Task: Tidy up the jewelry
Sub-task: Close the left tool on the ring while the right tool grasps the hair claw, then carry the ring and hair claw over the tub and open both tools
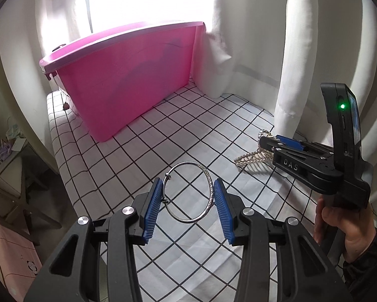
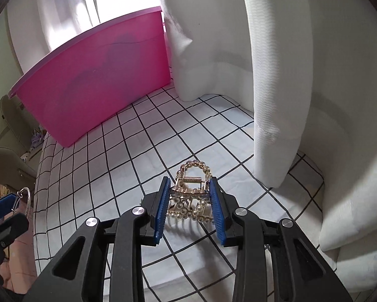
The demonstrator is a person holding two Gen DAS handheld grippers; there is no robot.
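Silver bangle clamped between the blue pads of the left hand-held gripper, above the grid-patterned bench. Pearl hair claw gripped by the right hand-held gripper. Pink storage bin stands behind, beside white curtains.

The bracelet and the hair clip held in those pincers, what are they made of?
Bracelet: looks like silvery polished metal, a thin bright ring with one textured stretch and small bead stops. Hair clip: seemingly gold-toned metal, with a coiled spring, set with pearl-like beads, probably imitation.
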